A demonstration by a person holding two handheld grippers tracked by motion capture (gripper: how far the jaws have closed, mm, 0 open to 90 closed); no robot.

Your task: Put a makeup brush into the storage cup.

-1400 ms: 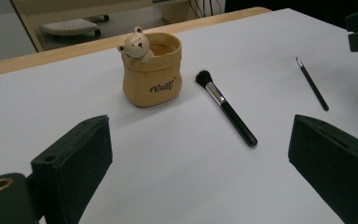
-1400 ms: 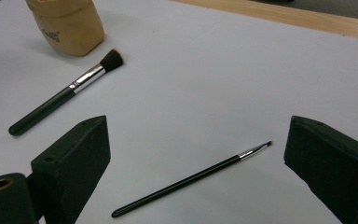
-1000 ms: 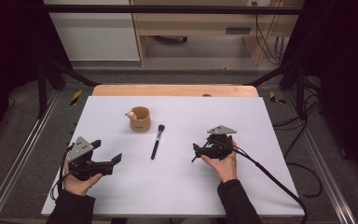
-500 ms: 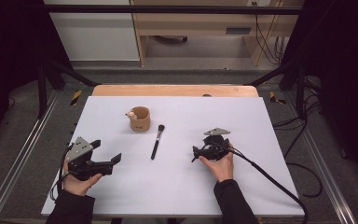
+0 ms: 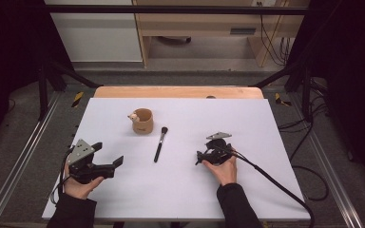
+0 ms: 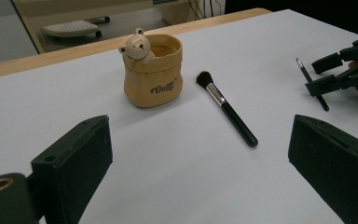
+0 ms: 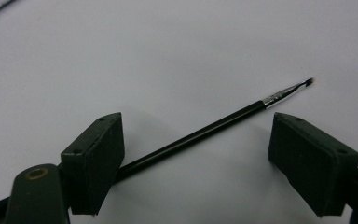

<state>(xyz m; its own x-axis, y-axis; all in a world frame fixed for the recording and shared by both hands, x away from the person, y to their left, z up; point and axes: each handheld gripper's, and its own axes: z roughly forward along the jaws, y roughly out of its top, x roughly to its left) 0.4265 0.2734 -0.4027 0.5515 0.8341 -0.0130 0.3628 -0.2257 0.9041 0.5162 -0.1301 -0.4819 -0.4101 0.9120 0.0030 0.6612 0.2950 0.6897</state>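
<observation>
A tan cup (image 5: 142,121) with a small bear figure on its rim stands on the white table (image 5: 247,118), also seen as the cup (image 6: 154,72). A black make-up brush (image 5: 160,144) lies just right of it. A thin black liner brush (image 7: 200,133) lies flat on the table, running slantwise between the jaws of my right gripper (image 7: 196,123). Those jaws have just been closing, and the pads stand apart from the brush. In the high view the right gripper (image 5: 200,157) points left and low. My left gripper (image 5: 119,161) rests open at the front left, nothing between its jaws.
A wooden strip (image 5: 178,91) runs along the table's far edge. The right gripper's cable (image 5: 275,183) trails off to the front right. Metal rails (image 5: 24,161) flank the table, and loose cables (image 5: 309,128) lie on the floor at the right.
The right hand has sunk a little toward the table, bringing its gripper down over the thin brush. The left hand, the cup and the make-up brush have stayed put.
</observation>
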